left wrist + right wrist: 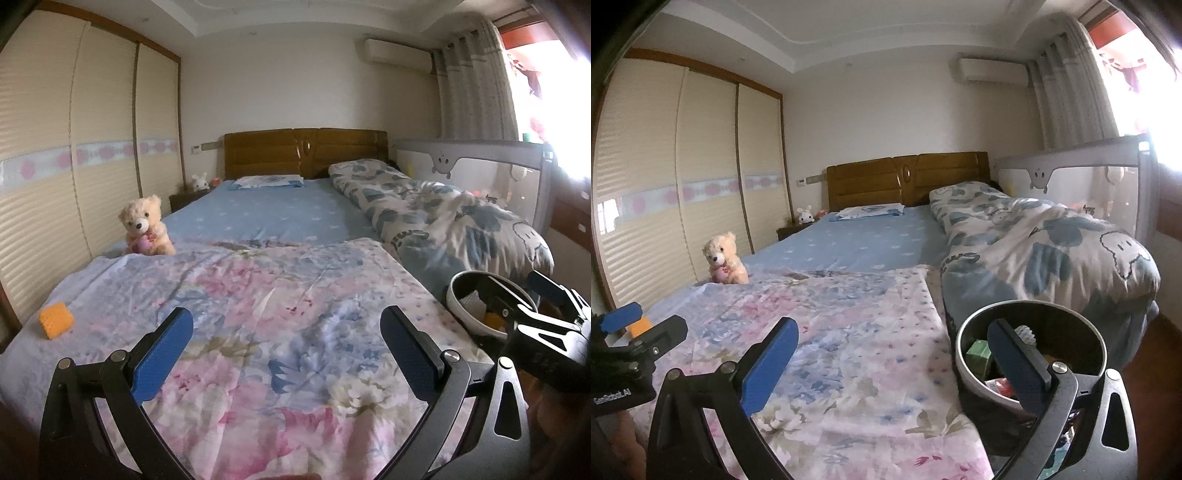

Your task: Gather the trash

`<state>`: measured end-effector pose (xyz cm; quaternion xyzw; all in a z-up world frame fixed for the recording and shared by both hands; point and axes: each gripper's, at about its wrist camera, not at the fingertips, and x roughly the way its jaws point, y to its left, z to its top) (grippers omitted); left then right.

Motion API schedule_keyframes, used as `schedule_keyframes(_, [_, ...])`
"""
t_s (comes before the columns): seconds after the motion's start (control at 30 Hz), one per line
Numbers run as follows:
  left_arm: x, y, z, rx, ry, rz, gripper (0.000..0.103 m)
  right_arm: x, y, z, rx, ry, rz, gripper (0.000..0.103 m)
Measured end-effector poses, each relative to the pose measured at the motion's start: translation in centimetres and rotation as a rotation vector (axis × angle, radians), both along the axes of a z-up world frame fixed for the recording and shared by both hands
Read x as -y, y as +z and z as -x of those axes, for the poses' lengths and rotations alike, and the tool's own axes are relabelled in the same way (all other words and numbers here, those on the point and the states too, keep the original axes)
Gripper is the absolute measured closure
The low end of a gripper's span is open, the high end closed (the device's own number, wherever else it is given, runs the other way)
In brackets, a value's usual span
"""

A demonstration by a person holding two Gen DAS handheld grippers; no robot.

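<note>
An orange sponge-like block [57,319] lies on the floral blanket [258,295] near the bed's left edge. My left gripper [288,350] hovers open over the blanket to the block's right, nothing between its blue pads. A round trash bin [1030,305] stands at the bed's right side, holding a green box [979,354], something white and other scraps. My right gripper [892,365] is open and empty, its right finger [1015,365] in front of the bin's mouth. In the right wrist view the left gripper partly hides the orange block [639,328].
A teddy bear [144,226] sits on the blue sheet [266,218] at the bed's left. A rumpled patterned duvet [443,210] fills the right half, with a grey bed rail [480,155] beyond. Wardrobe doors [74,147] line the left wall.
</note>
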<state>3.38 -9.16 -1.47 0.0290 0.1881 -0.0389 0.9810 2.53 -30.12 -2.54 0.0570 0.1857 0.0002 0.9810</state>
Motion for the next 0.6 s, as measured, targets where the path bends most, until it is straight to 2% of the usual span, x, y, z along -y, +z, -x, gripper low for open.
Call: schedule_keyframes(0.6, [-0.52,0.21,0.29,0.016,0.013,0.005,0.0,-0.74,0.42,0.22,0.001,0.02,0.004,0.0])
